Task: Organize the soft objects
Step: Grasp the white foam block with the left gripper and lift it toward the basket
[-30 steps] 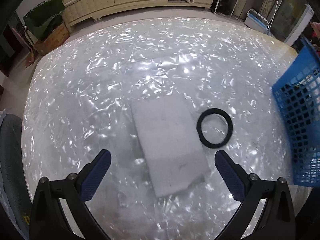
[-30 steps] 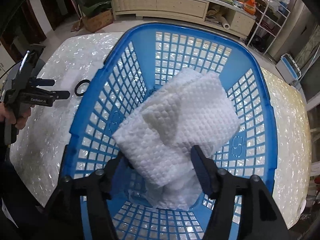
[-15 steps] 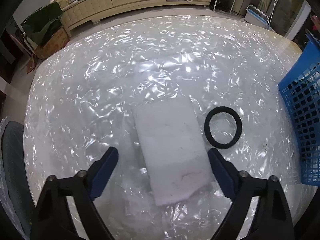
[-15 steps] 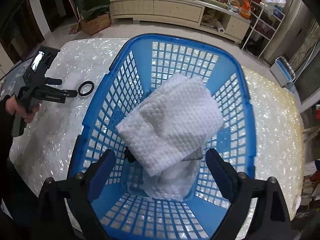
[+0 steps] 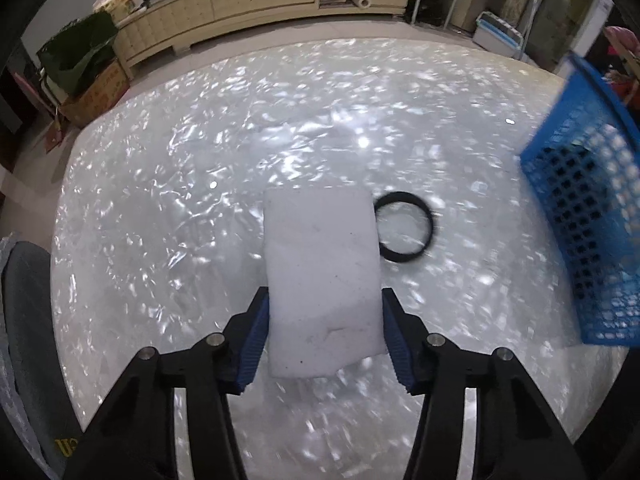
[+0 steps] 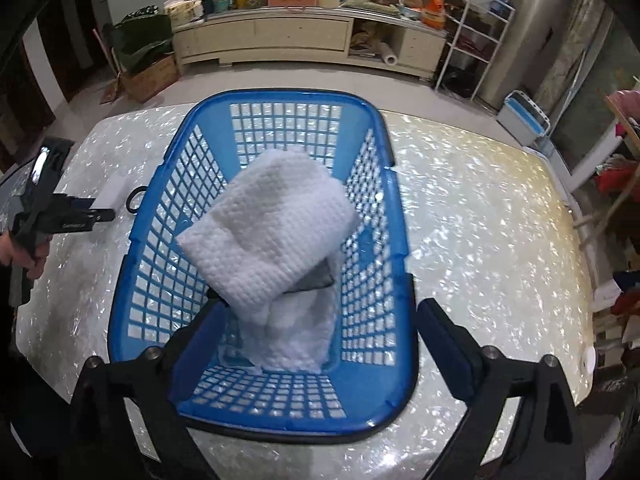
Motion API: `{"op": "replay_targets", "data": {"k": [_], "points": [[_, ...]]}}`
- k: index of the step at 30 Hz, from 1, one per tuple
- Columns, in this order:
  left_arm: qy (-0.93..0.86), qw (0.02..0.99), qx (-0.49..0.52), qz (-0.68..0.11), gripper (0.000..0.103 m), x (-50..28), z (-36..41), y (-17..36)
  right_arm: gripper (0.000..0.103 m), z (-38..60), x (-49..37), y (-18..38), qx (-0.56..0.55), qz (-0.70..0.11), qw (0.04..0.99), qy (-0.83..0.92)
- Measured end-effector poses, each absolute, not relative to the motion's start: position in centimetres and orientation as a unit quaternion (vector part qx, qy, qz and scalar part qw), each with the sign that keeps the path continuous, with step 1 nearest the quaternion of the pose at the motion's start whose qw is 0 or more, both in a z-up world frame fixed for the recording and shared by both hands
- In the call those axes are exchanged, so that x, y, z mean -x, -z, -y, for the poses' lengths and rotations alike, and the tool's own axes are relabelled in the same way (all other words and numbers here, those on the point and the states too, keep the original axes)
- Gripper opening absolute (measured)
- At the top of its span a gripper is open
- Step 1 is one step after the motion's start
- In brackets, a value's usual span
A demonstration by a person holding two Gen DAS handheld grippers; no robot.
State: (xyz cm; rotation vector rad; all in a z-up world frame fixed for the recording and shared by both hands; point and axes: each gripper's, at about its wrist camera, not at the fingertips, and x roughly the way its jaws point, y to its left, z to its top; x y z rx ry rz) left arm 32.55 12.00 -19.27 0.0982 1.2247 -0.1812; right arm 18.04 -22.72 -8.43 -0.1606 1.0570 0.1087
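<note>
- Behind the worktop I saw a long cream sideboard loaded with boxes and bottles, a white wire rack to its right, and a cardboard box on the floor.
- Shimmering pearl-patterned covering lay across the whole worktop, crinkled and bright with reflections.
- On my left side, the left gripper had its blue-padded fingers pressed against both long sides of the white foam pad, clamping its near end.
- That pad was a plain white rectangle reaching away from the fingers; I could not tell whether its far end rested on the worktop or was lifted off it.
- Just beside the pad's right edge lay a black ring, flat on the worktop; whether the two touched, I could not make out.
- At the right of the left view stood the blue basket, well apart from the ring.
- On my right side, the right gripper hung above the near end of the basket with its fingers spread wide, holding nothing.
- Inside the basket lay a white waffle-textured cloth, loosely folded, draped over a thinner white cloth on the basket floor.
- A dark grey object peeked out under the waffle cloth's right edge; I could not identify it.
- From the right view, the left gripper and the hand holding it appeared at the far left, with the ring just outside the basket wall.
</note>
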Motion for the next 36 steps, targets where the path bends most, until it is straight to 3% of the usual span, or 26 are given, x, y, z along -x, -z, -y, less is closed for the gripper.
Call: {"op": "replay_targets", "data": {"k": [21,36], "points": [[0.233,0.844,-0.072,-0.477,0.051,-19.0,-1.2,7.0,0.103,24.9,-14.8,8.2,0.052,-0.496,0.865,-0.044],[0.296,0.842,-0.114,-0.436,0.051,-18.4,7.5,3.2,0.103,26.8,-13.6,7.6,0.035,-0.469,0.881,-0.058]]}}
